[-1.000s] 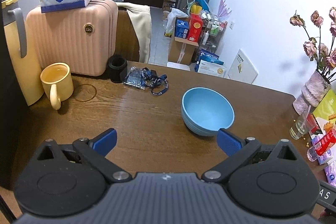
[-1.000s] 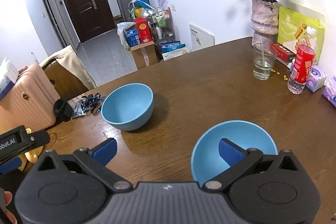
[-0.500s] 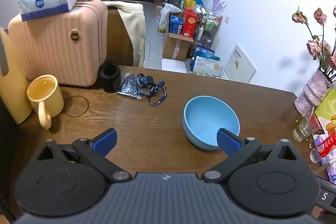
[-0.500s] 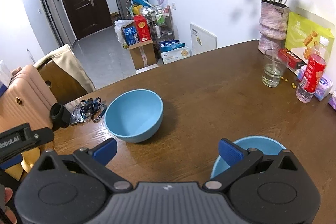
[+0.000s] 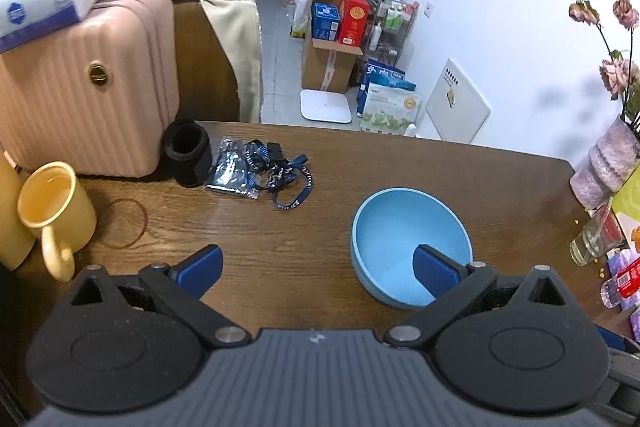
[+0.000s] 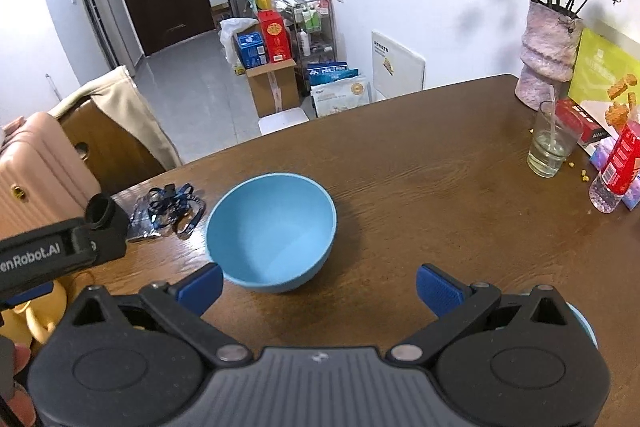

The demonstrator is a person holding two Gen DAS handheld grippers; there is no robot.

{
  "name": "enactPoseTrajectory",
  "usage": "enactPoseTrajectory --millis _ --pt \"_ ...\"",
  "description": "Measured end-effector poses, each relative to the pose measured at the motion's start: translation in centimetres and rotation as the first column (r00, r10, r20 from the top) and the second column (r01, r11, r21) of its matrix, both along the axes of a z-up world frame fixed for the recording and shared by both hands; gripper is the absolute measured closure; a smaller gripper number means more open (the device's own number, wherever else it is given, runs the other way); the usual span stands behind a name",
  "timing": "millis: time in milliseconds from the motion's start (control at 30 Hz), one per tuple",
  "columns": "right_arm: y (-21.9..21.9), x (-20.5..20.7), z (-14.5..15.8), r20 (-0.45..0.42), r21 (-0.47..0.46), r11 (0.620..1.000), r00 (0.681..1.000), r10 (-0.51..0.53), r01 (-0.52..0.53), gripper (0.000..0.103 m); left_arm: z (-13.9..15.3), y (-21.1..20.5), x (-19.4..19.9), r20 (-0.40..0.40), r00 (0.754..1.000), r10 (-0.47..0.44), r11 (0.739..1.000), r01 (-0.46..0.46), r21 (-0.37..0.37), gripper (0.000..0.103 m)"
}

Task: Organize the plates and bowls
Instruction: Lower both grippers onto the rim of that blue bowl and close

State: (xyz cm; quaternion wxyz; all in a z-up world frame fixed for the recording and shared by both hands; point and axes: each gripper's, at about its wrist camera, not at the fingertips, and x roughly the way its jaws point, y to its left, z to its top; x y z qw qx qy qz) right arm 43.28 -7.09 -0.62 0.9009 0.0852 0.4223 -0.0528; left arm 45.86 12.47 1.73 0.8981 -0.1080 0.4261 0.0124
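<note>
At the counter's (image 6: pixel 420 187) near edge, both tools are spread wide, holding nothing. The right tool (image 6: pixel 318 283) has pulled back off the second bowl (image 6: pixel 586 327), now only a sliver behind its right finger. The left tool (image 5: pixel 316 267) has closed in; its right pad overlaps the blue bowl (image 5: pixel 410 245). Likely grasping that next, to stack. Beyond: lanyard (image 5: pixel 280 175), suitcase (image 5: pixel 88 83).

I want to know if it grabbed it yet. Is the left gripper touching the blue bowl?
Cannot tell. In the left wrist view, one finger of the open left gripper overlaps the blue bowl, but contact isn't plainly visible.
</note>
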Motion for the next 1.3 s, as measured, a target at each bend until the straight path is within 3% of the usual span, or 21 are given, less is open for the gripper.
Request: enactPoseTrajectory --millis 400,733,1100,1200,1267,1300 --pt "0.0 6.0 -2.8 -0.053 -0.002 1.000 0.998 -0.016 0.016 0.007 -3.5 -1.6 6.3 -0.092 0.995 -0.029 1.000 0.028 -0.009 0.001" --pt "-0.5 9.6 -7.1 -0.123 0.006 0.998 0.990 -0.066 0.068 0.030 -7.9 -3.5 10.2 -0.174 0.984 -0.043 0.999 0.040 -0.023 0.014" --pt "-1.7 11.4 -10.7 -0.184 0.050 0.989 0.974 -0.130 0.141 0.064 -11.0 -4.8 12.5 -0.214 0.975 -0.061 0.998 0.059 -0.016 0.035" --pt "-2.1 11.7 -11.2 -0.193 0.068 0.985 0.971 -0.143 0.158 0.074 -11.5 -5.3 13.0 -0.223 0.972 -0.069 0.998 0.067 -0.014 0.049" --pt "-2.3 11.9 -11.5 -0.200 0.072 0.983 0.968 -0.150 0.168 0.086 -12.0 -5.5 13.3 -0.233 0.970 -0.071 0.997 0.070 -0.014 0.068" --pt "-2.3 12.0 -11.7 -0.203 0.076 0.983 0.967 -0.151 0.170 0.088 -12.2 -5.5 13.4 -0.236 0.969 -0.074 0.997 0.072 -0.019 0.071"
